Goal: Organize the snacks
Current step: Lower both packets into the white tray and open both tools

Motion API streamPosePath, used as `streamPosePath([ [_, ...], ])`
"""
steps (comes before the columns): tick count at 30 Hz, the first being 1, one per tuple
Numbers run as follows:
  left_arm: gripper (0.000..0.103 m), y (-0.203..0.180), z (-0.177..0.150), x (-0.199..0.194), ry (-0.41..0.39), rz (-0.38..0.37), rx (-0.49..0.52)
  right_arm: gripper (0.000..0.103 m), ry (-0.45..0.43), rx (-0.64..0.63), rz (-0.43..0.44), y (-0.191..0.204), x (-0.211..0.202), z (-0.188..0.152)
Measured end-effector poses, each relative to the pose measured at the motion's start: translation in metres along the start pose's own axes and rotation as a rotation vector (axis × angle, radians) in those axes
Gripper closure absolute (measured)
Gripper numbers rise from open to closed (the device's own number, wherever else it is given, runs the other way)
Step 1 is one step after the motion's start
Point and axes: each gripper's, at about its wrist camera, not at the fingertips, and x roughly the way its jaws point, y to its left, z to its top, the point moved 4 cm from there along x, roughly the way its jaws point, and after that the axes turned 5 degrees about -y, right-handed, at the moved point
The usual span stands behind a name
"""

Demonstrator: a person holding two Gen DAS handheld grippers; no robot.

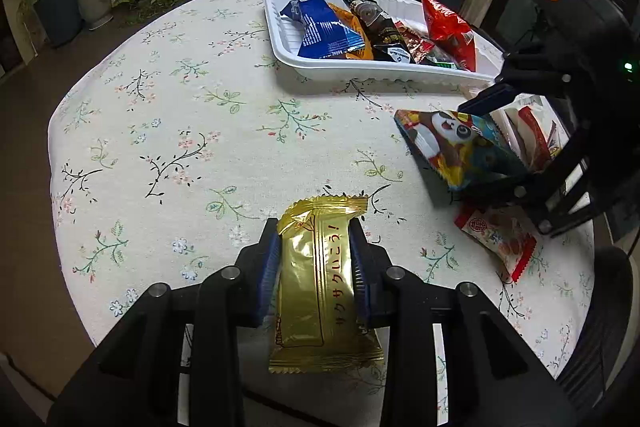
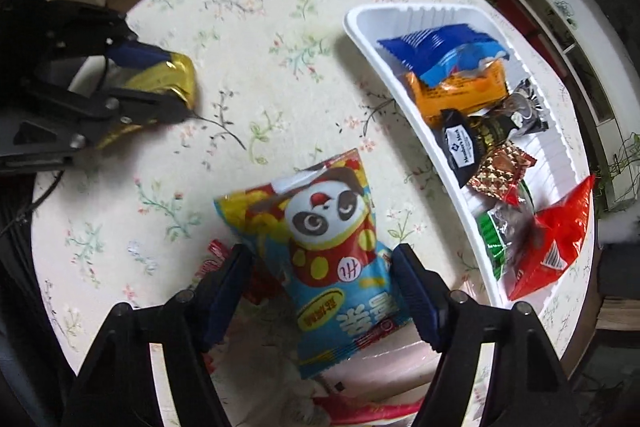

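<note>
Left gripper (image 1: pixel 314 267) with jaws clamped on a gold snack packet (image 1: pixel 320 291) above the floral worktop (image 1: pixel 168 131), right gripper (image 2: pixel 322 291) with jaws apart around a panda-print snack bag (image 2: pixel 328 255), not visibly pressing it, white tray (image 2: pixel 404 115) of wrapped snacks just beside, red-and-white packet (image 1: pixel 500 239) lying near the panda bag.

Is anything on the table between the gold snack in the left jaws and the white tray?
Nothing visible. The left gripper is shut on the gold snack, and only bare floral tablecloth lies between it and the white tray. The panda bag and right gripper sit off to the side of that path.
</note>
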Motion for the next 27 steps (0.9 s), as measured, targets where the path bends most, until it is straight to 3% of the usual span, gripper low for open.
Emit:
streamPosePath([
  [3, 0.073, 0.001, 0.000, 0.000, 0.000, -0.009, -0.001, 0.038, 0.003, 0.000, 0.022, -0.002, 0.002, 0.003],
  [8, 0.073, 0.001, 0.002, 0.001, -0.002, -0.025, -0.014, 0.061, -0.012, 0.015, 0.057, -0.002, 0.003, 0.011],
  [11, 0.073, 0.002, 0.003, 0.000, -0.008, -0.026, -0.022, 0.066, -0.051, 0.052, 0.082, -0.002, -0.001, 0.012],
  [19, 0.073, 0.006, 0.011, -0.014, -0.049, -0.053, -0.068, 0.068, -0.244, 0.209, 0.135, -0.006, -0.037, 0.000],
  [27, 0.073, 0.005, 0.049, -0.027, -0.106, -0.125, -0.120, 0.068, -0.480, 0.522, 0.205, -0.026, -0.086, -0.028],
])
